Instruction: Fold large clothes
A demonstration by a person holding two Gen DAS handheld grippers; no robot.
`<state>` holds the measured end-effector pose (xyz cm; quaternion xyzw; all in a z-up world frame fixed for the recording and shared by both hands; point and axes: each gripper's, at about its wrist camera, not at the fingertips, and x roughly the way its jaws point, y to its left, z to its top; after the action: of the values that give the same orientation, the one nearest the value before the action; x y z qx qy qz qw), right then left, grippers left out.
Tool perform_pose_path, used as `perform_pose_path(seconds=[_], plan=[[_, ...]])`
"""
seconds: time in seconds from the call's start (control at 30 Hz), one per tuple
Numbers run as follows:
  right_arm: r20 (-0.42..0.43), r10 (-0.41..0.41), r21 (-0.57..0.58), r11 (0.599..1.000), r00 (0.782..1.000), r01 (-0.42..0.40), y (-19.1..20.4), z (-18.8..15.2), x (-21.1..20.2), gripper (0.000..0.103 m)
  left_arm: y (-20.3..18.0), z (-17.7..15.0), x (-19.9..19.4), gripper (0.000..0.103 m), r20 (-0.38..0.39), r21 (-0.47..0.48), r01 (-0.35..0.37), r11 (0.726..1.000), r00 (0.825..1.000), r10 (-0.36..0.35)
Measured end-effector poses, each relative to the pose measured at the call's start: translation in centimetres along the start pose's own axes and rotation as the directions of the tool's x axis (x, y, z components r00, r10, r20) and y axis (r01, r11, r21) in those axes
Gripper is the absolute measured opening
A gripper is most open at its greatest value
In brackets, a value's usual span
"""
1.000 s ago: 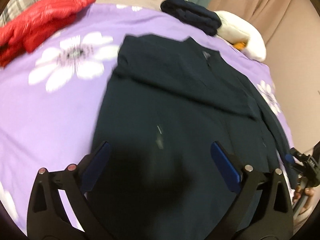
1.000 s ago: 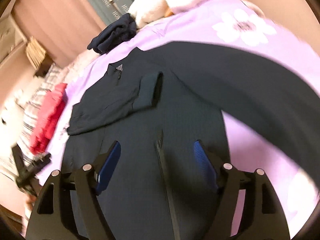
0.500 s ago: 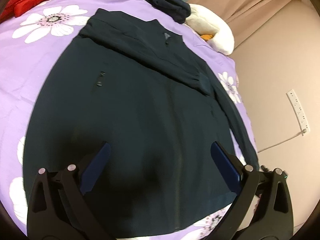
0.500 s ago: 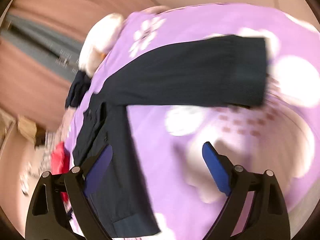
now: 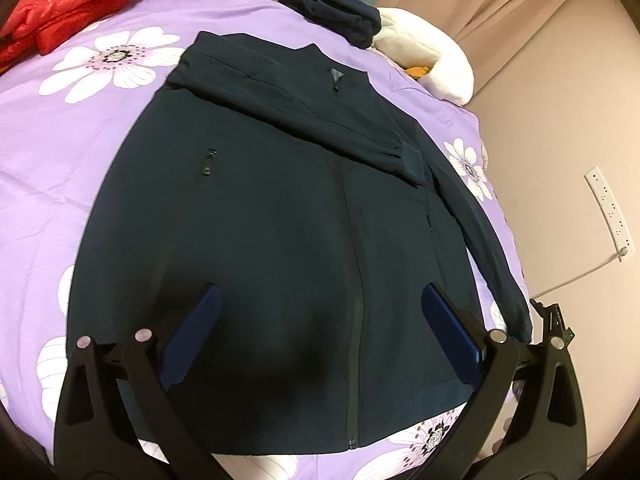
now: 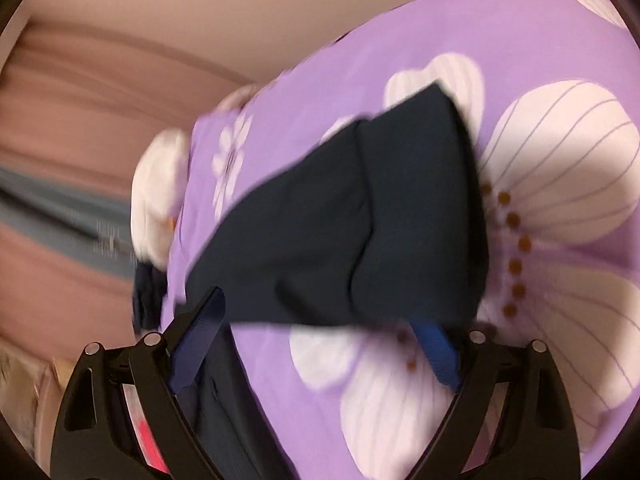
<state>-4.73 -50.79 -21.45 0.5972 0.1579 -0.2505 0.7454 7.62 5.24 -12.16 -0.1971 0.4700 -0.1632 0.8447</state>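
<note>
the navy jacket [image 5: 280, 220] lies flat, frame centre, on the purple floral bedspread [image 5: 60, 160] — one sleeve folded across its chest. the left gripper [image 5: 320, 320] hangs spread above the hem. the right gripper [image 6: 316, 320], jaws wide, sits at the other sleeve's cuff [image 6: 420, 208] — nothing pinched.

The left tool [image 5: 320, 320] hovers with its two blue-padded fingers [image 5: 192, 336] spread wide apart, gripping nothing. The right tool [image 6: 320, 332] is likewise spread wide, angled low, its fingers [image 6: 198, 344] on either side of a cuff, not closed.

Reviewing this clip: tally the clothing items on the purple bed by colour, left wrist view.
Dark navy: 2, spread zip-front jacket and folded bundle
Red: 1, quilted puffer jacket
White: 1, fleecy garment
Total: 4
</note>
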Motion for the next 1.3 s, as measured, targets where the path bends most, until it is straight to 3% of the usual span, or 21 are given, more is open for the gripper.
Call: perform_pose_path(seconds=[0.03,0.1,0.2,0.37,0.47,0.53,0.6,0.73,0.87,0.97,1.1,1.3], plan=[[0.020,0.002,0.025,1.000,1.000,-0.002,-0.4,0.3,0.1,0.075,0.1,0.0,-0.2,0.101,0.005,-0.002,-0.004,1.000,1.000,0.004],[0.048,-0.001,0.081,0.997,0.999,-0.003,-1.2,0.5,0.2,0.046,0.4,-0.1,-0.6,0.101,0.014,-0.010,-0.016,1.000,1.000,0.016],[0.071,0.002,0.157,0.988,0.998,-0.013,-2.7,0.9,0.5,0.027,0.6,-0.6,-0.7,0.101,0.009,-0.021,-0.026,0.999,1.000,0.026],[0.106,0.014,0.045,0.999,0.994,-0.019,-0.2,1.7,-0.5,0.020,0.8,-1.1,-0.3,0.101,0.002,-0.023,-0.026,0.999,1.000,0.026],[0.134,0.048,-0.113,0.993,0.990,-0.033,4.5,2.4,-1.6,0.019,1.1,-1.1,0.2,0.101,-0.003,-0.029,-0.021,0.999,1.000,0.021],[0.146,0.061,-0.266,0.964,0.987,-0.020,8.6,2.3,-2.6,0.019,1.3,-1.0,0.5,0.101,-0.008,-0.038,-0.013,0.999,1.000,0.013],[0.159,0.040,-0.420,0.907,0.986,0.031,13.1,1.6,-3.1,0.019,1.5,-0.9,0.7,0.101,-0.007,-0.044,0.000,0.999,1.000,0.000],[0.170,0.043,-0.610,0.789,0.984,0.071,20.3,-0.3,-3.2,0.019,2.3,-0.9,1.0,0.101,-0.006,-0.058,0.016,0.998,1.000,-0.016],[0.153,0.067,-0.719,0.692,0.986,0.064,25.9,-3.0,-2.5,0.019,3.7,-0.4,0.9,0.101,0.000,-0.085,0.025,0.996,1.000,-0.025],[0.131,0.080,-0.800,0.597,0.988,0.058,30.7,-6.1,-0.9,0.019,4.9,0.0,0.6,0.101,0.010,-0.107,0.026,0.994,1.000,-0.025],[0.088,0.106,-0.906,0.421,0.991,0.035,36.8,-12.3,1.3,0.019,5.9,0.5,0.1,0.101,0.028,-0.116,0.027,0.993,0.999,-0.024],[-0.018,0.073,-0.992,0.119,0.997,-0.027,43.2,-25.9,6.7,0.019,8.1,1.1,-0.4,0.101,0.050,-0.142,0.018,0.990,0.999,-0.011]])
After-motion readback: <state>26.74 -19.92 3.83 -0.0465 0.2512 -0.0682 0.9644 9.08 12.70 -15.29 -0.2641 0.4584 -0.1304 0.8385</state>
